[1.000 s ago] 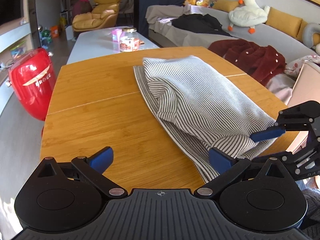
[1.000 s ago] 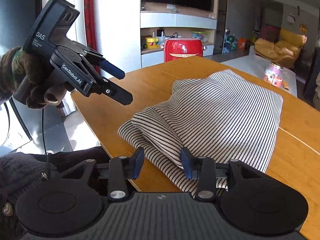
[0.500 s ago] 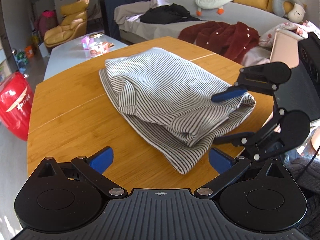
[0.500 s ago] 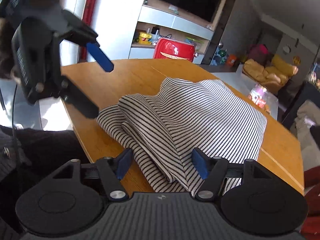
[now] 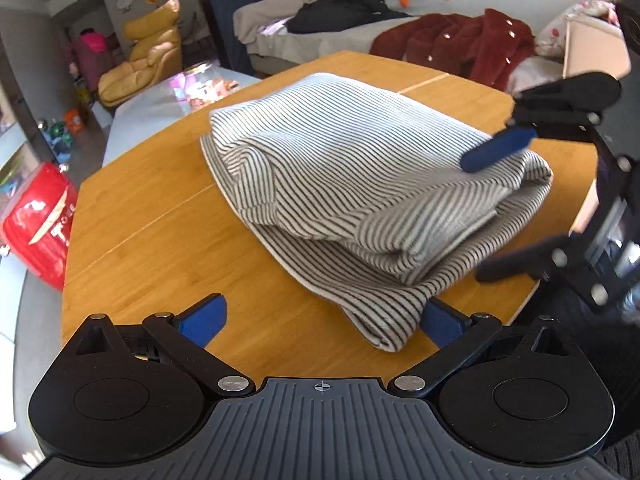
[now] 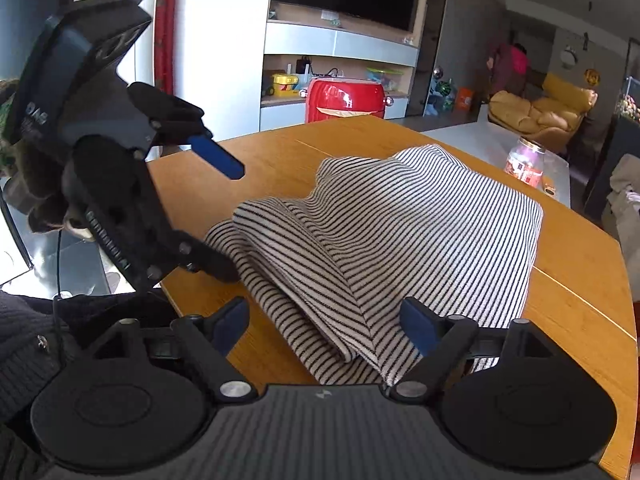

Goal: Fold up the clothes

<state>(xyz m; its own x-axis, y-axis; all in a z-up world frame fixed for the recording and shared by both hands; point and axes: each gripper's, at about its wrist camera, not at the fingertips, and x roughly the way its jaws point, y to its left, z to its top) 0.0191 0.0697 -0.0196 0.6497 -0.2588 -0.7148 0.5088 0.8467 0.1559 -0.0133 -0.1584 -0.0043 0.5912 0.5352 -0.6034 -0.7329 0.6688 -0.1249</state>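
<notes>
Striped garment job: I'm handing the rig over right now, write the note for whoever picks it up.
Left claw: open, empty, at the near corner of the striped garment.
Right claw: opening, the folded edge between its pads, no longer pinched.
The garment lies folded in a bundle on the wooden table.
Done: folds made, several layers stacked.
Left: near edges are loose and uneven; probably one more fold or some tidying.
</notes>
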